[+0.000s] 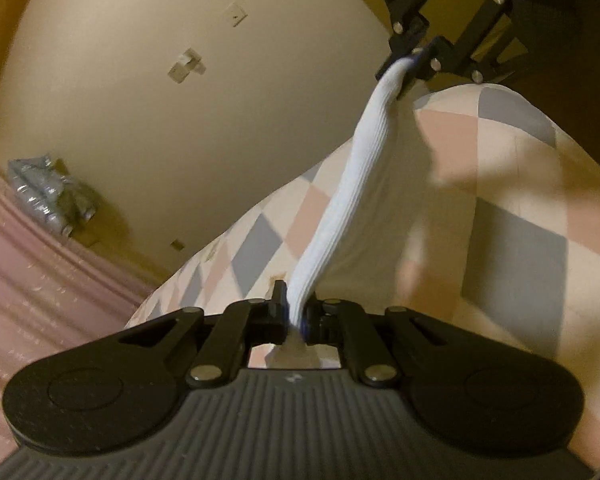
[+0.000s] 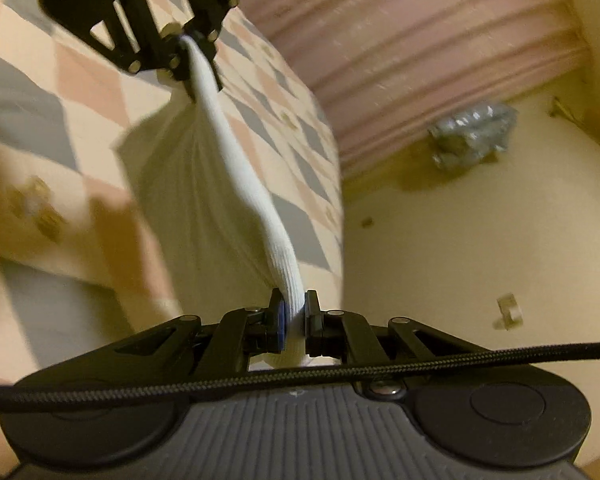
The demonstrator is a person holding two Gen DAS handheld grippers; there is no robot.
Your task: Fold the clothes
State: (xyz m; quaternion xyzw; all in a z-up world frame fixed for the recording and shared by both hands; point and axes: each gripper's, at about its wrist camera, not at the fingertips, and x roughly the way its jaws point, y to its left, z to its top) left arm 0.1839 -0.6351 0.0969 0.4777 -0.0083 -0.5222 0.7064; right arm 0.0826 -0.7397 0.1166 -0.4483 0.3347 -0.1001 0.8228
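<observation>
White ribbed-knit garment point(image 1: 352, 184) is strung in the air between the two claws, over a bed with a pink, grey and cream diamond-check cover point(image 1: 512, 216). Left claw point(image 1: 296, 316) is pinched tight on one end of the ribbed band; the cloth bunches right between its tips and a stub pokes out behind them. Right claw point(image 2: 294, 312) is clamped the same way on the other end. Each wrist view shows the opposite claw at the far end of the band, so the two grips are well apart and the edge between them runs fairly taut with a slight S-curve. Below that band the rest of the fabric hangs as a loose gathered sheet point(image 2: 188, 184), not flat on the bed; whether its lowest part touches the cover, I cannot tell. Progress, as a judgement: no finished fold is visible, and no folded stack shows in either view. This pose fits two stages: holding the garment up by one edge to spread it out, or carrying that edge over to make a fold. The frames don't settle which. Still to be done either way: the garment ends up flat and folded on the bed. Motion blur on the cover suggests things are moving.
</observation>
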